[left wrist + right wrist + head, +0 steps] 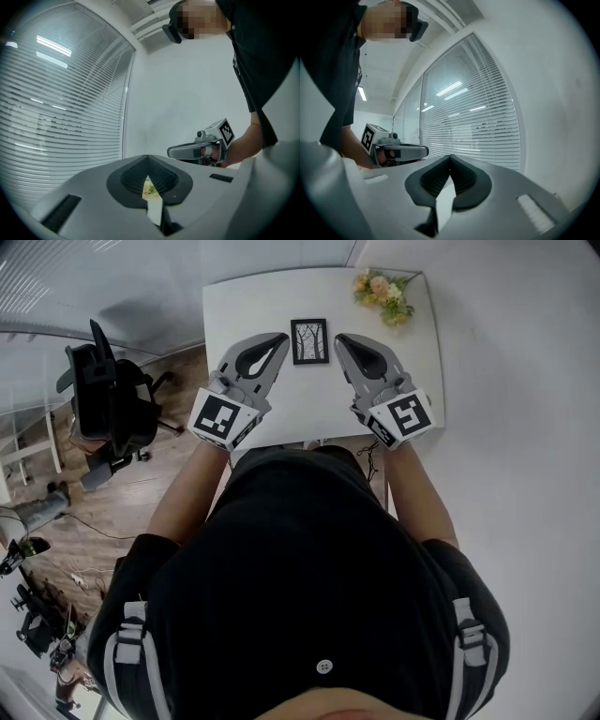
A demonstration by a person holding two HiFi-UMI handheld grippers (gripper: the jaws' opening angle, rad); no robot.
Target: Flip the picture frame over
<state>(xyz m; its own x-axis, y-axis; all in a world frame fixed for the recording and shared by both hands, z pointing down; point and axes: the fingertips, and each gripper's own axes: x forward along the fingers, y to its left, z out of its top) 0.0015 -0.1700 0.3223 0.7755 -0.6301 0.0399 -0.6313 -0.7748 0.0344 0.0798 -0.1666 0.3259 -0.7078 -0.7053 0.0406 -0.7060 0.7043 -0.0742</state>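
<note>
While picture frame (309, 341) lies face up on table (246, 306), left gripper (283, 337) and right gripper (339, 338) are held clenched, empty, either side.

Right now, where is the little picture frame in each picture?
Head view: picture frame lies on the white table, between left gripper and right gripper.
Left gripper view: not in it.
Right gripper view: not in it.
Shared landmark: each gripper view shows the other gripper.

One frame (309, 341), one bouquet (382, 294), one chair (105, 399)
</note>
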